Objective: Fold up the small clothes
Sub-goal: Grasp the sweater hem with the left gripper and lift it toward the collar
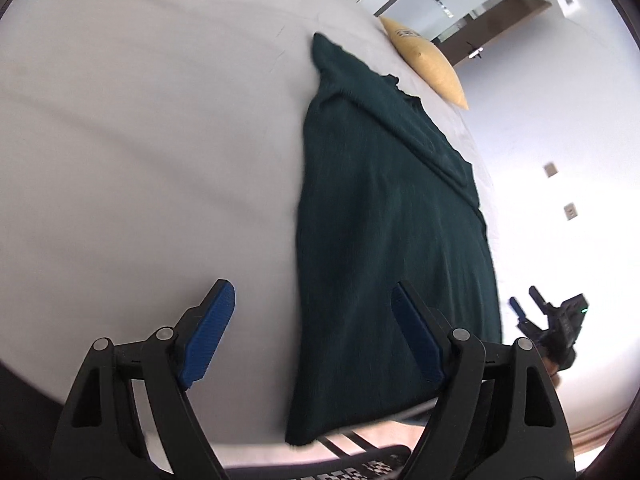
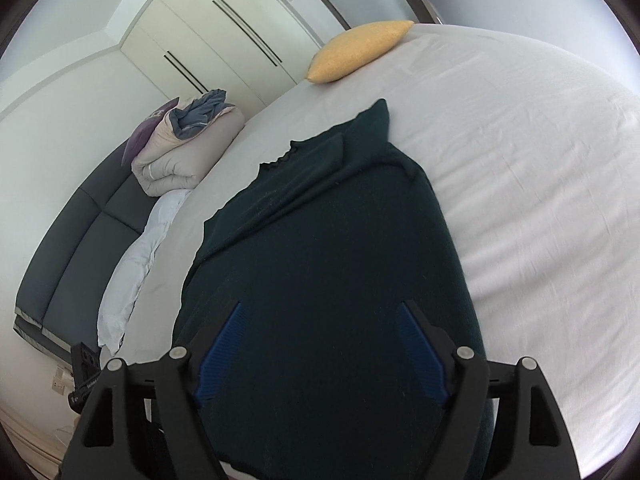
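In the left wrist view, the left hand-held gripper (image 1: 314, 294) is seen with its blue pads (image 1: 208, 336) spread wide and nothing held between them. A dark green garment (image 1: 384, 216) is laid lengthwise on the bed (image 1: 140, 140), which is covered by a pale sheet; the garment's near end is draped over the bed's edge, and one sleeve is folded across its body. The right pad is set over the garment, the left pad over bare sheet. A yellow pillow (image 1: 426, 62) is seen at the far edge of the bed. The right hand-held gripper (image 1: 524, 300) is seen small at the right, beyond the bed's side.

In the right wrist view, the right hand-held gripper (image 2: 320, 312) is likewise opened wide and empty, held above the near part of the garment (image 2: 320, 240). A frilled collar is visible at its far end. The yellow pillow (image 2: 360, 50) is placed at the bed's (image 2: 540, 200) far corner, and a folded duvet (image 2: 184, 152) is stacked at the left side.
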A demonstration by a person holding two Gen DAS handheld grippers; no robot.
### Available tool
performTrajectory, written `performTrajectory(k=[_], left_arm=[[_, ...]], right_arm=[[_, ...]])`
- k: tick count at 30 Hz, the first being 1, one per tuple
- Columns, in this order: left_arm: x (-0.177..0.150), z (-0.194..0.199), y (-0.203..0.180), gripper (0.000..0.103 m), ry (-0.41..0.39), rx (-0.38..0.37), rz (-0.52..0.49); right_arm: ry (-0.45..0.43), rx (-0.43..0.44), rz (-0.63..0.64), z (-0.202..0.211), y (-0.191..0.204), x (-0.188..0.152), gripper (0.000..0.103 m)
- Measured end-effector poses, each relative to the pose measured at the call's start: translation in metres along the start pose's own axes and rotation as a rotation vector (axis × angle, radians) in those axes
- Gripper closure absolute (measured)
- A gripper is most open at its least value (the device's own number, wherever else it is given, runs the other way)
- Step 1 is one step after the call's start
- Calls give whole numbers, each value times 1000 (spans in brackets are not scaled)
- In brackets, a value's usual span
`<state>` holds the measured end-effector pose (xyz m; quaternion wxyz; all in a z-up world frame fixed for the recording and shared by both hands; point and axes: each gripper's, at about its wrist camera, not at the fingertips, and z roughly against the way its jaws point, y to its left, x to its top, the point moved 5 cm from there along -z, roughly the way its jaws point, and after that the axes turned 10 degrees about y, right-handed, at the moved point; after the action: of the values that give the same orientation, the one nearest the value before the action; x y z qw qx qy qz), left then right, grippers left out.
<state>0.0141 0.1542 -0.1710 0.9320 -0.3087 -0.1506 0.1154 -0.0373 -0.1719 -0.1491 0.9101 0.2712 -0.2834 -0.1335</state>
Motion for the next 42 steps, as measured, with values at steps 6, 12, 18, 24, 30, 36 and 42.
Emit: performTrajectory(k=[6,12,18,24,30,36,42], left_arm=[[-24,-4,3,23,56,-47,13],[-26,-18,-1,31,136,-89,5],[-32,-35,-3,45,216,-165,2],[-24,-45,19,78,248,-258,118],[-19,-52,12,88,252,-252,106],[-18,-61,2,98,246,-227,81],[-12,-67,-10,98,231,-198,53]], right_arm=[[15,12,-74,6,-21,-16,23],[20,30,-93,13,-29,-22,23],[9,36,-122,22,-40,-26,24],[23,43,-120,24,-42,-28,25],[39,9,-119,37,-50,-31,25],[99,-51,-156,47,-76,-41,29],[181,-53,-154,44,-86,-46,35]])
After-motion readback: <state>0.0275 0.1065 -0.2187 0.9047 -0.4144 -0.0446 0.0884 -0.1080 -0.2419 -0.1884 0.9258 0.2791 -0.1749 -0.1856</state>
